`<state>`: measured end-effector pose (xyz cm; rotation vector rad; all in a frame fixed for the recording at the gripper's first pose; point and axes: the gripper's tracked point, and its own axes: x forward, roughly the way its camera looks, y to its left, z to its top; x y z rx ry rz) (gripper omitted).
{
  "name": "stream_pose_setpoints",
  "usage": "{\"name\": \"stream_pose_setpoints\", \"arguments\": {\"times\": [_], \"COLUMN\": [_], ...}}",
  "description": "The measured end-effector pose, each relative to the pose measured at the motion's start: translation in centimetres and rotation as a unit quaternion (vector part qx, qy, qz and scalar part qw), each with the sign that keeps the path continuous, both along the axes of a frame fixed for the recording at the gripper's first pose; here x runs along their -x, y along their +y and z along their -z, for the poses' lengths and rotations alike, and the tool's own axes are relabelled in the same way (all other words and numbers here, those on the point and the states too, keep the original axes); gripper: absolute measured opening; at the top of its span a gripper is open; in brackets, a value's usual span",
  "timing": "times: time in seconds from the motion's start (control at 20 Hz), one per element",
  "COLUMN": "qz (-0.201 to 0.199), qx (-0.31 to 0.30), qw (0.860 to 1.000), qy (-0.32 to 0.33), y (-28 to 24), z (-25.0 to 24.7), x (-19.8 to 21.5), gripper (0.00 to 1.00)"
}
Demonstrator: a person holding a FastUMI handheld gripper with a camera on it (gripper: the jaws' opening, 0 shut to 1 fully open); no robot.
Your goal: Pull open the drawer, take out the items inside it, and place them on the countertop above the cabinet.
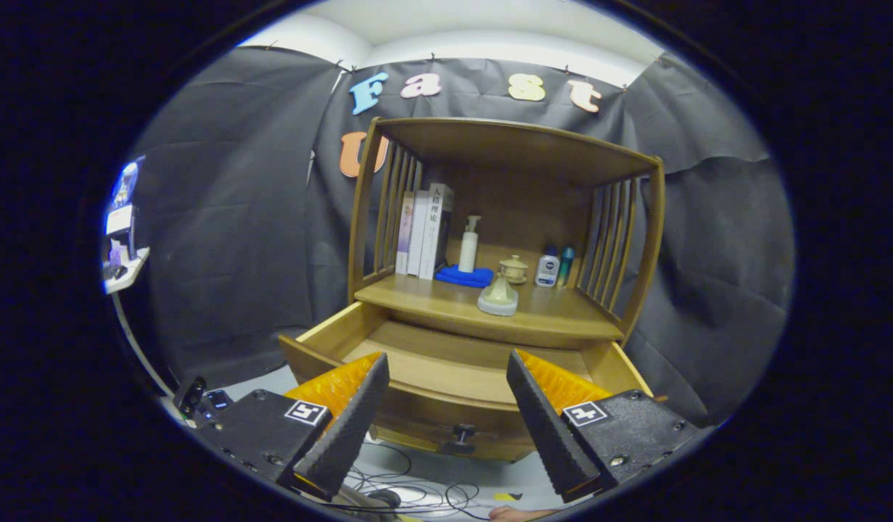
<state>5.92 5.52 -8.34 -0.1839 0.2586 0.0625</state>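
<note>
You hold the gripper (446,413) back from the light wooden cabinet (508,239), its two fingers spread wide with nothing between them. The cabinet's wooden drawer (446,362) stands pulled well out just ahead of and between the fingers, its dark knob (461,435) on the front panel low down between the fingertips, so the opening step looks done. The part of the drawer floor you can see is bare wood; the near strip behind the front panel is hidden, so you cannot tell whether anything is left inside. On the countertop (562,312) above the drawer sit a pale cone-shaped piece on a round white base (498,296) near the front, a folded blue cloth (464,276), a white pump bottle (469,245), a small cream lidded cup (514,269), a white bottle with a blue cap (547,267) and upright books (425,232). Judging by this, the unloading seems mostly or wholly finished; you should check the drawer's hidden near strip.
</note>
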Motion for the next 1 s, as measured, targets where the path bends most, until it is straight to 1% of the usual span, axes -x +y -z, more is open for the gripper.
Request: {"name": "stream_pose_setpoints", "arguments": {"times": [0.2,0.4,0.55,0.85,1.0], "qz": [0.027,0.064,0.088,0.112,0.114], "qx": [-0.028,-0.026,-0.045,-0.059,-0.047], "qw": [0.999,0.997,0.994,0.990,0.991], "qy": [0.001,0.022,0.039,0.057,0.045], "y": [-1.2,-3.2,-4.2,-4.8,-4.3], "z": [4.2,8.9,11.6,14.7,15.0], "x": [0.0,-0.6,-1.4,-3.3,-3.6], "gripper": [1.00,1.00,1.00,1.00,1.00]}}
